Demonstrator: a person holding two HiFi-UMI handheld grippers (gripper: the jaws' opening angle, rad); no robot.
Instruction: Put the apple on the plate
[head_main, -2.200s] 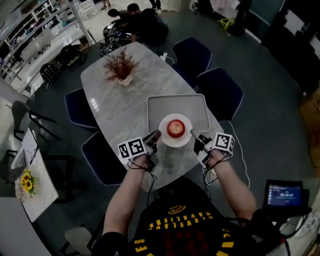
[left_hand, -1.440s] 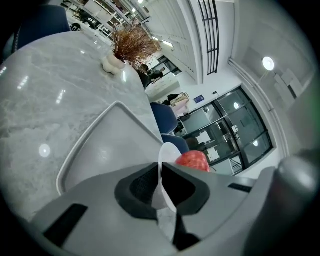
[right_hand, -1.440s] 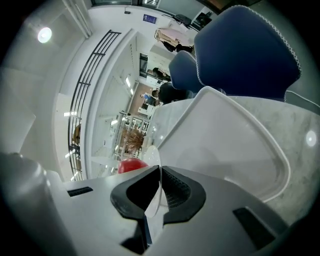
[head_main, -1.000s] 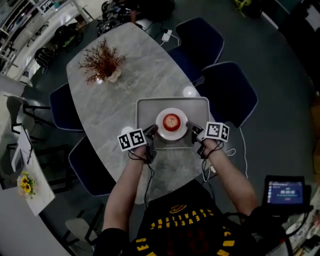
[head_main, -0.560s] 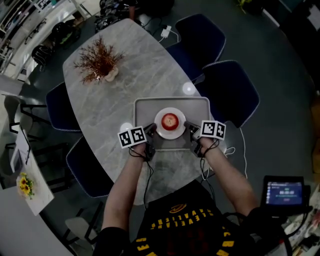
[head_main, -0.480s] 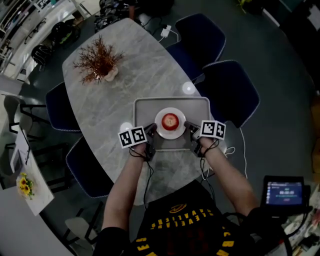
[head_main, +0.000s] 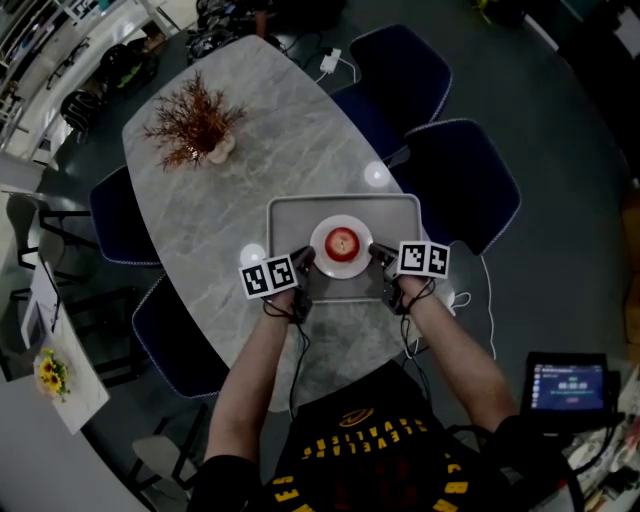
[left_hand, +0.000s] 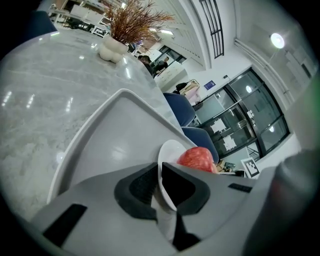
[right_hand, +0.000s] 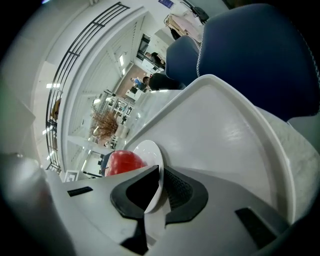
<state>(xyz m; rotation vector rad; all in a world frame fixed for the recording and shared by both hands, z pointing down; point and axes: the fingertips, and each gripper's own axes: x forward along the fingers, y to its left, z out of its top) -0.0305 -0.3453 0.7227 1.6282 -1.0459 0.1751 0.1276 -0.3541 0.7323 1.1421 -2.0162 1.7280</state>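
A red apple sits on a small white plate, and the plate rests inside a grey tray on the marble table. My left gripper is shut on the plate's left rim. At the plate's right rim, my right gripper is shut too. In the left gripper view the plate's edge runs between the dark pads of the left gripper, with the apple behind. The right gripper view shows the right gripper pinching the plate beside the apple.
A vase of dried twigs stands at the table's far end. Dark blue chairs ring the table. A lit screen lies on the floor at the right. A white cable hangs by the right arm.
Both grippers carried the plate with the apple from the tray's near edge to its middle and lowered it. Over the last half second nothing has moved.
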